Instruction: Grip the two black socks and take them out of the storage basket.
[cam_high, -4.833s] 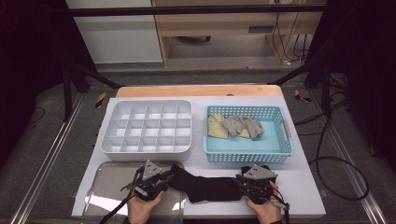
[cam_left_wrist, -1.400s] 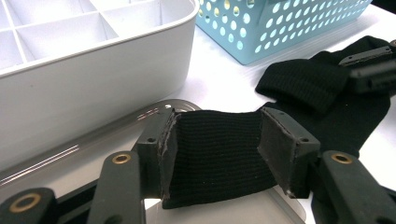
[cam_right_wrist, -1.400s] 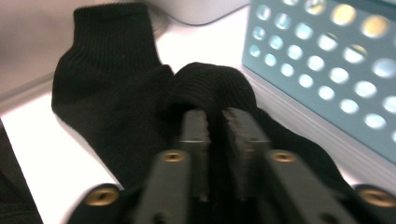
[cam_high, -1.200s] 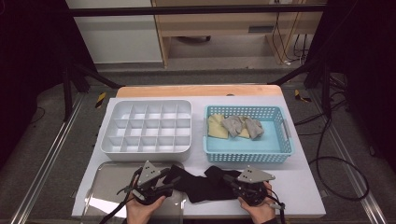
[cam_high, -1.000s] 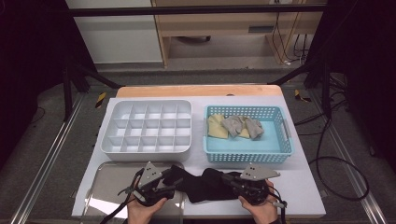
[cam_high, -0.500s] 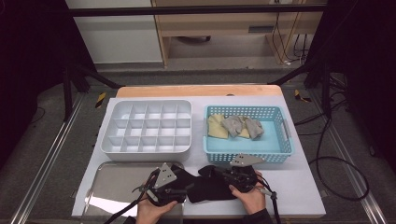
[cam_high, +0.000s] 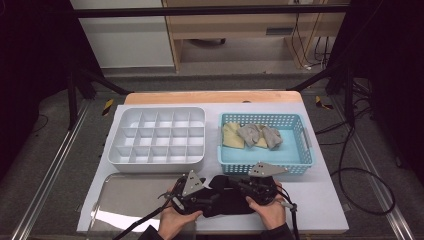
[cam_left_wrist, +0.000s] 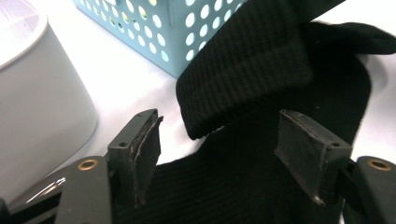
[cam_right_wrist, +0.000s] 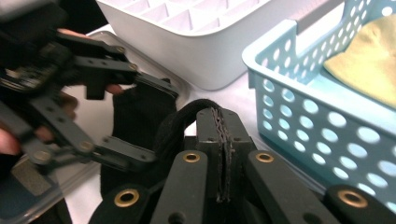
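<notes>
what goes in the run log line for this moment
left gripper: open, just opened | right gripper: shut on black knit sock | sock folded beside blue perforated basket

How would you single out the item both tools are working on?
Start at the blue basket on the table's right, then come to the near edge in front of it. The black sock lies there between the two tools, the sole dark garment; the other socks, grey and yellow, sit inside the basket.

A white box (cam_high: 156, 135) with many little square holes sits on the desk (cam_high: 325, 195). Just beside it, to the right, is a blue basket (cam_high: 295, 161) with round holes in its walls. Inside the basket lie a yellow cloth (cam_high: 232, 135) and grey socks (cam_high: 260, 135), touching each other. A shiny metal tray (cam_high: 125, 200) lies in front of the white box. Black cables (cam_high: 360, 175) lie on the floor to the right.
</notes>
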